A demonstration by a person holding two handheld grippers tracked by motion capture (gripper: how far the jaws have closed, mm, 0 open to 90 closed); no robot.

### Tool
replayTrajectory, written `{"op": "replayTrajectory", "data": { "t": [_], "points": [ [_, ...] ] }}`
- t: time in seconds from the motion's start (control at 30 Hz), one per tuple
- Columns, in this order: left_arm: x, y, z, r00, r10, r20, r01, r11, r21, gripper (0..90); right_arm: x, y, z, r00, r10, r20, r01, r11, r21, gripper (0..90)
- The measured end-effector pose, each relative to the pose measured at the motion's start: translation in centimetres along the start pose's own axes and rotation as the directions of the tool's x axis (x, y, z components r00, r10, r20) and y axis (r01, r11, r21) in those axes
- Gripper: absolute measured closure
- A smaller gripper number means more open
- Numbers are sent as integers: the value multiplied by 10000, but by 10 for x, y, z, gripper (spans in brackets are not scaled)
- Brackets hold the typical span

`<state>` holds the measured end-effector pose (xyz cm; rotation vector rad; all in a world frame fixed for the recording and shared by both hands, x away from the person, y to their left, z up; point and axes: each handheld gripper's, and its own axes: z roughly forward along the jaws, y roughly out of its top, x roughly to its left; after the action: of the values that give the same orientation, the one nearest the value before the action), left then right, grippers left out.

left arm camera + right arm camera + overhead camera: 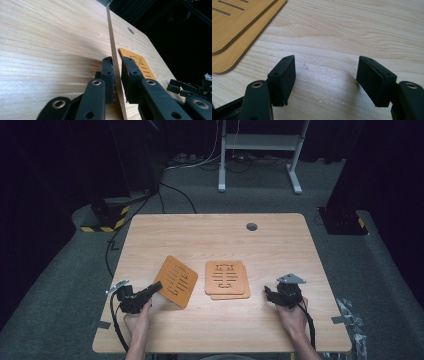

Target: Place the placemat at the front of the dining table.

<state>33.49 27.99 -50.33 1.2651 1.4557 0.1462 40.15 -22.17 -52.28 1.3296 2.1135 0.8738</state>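
A thin orange-brown wooden board (176,281) with slot cut-outs is tilted up off the table on its left side. My left gripper (157,286) is shut on its left edge. In the left gripper view the board (113,50) runs edge-on between the two black jaws of that gripper (117,61), with a sliver of gap on the right-hand side. Two more slotted boards (227,279) lie stacked flat at the table's middle. My right gripper (268,293) rests just right of that stack, open and holding nothing (325,80); the stack's corner (234,27) lies at the upper left of its view.
The light wooden table (215,237) has a round cable hole (251,226) near its far edge. Grey carpet, cables and a white desk frame (260,150) lie beyond. Black stands flank the table at left and right.
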Motion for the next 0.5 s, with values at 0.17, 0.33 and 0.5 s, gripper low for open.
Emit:
{"op": "replayTrajectory", "data": {
  "t": [0.17, 0.33, 0.5],
  "points": [
    [-1, -2, 0, 9992, 218, -341, -215, 9997, 111, 704, 0, 0, 0, 10000, -18, 13, 18, 10000, -12, 314],
    [-2, -3, 0, 9960, 477, -755, -459, 9986, 246, 625, 0, 0, -1, 10000, -68, -57, 69, 9999, 106, 315],
    [-4, -4, 2, 9876, 896, -1290, -846, 9955, 436, 535, 0, 0, -1, 10000, -52, -63, 53, 9999, 123, 315]
  ]
}}
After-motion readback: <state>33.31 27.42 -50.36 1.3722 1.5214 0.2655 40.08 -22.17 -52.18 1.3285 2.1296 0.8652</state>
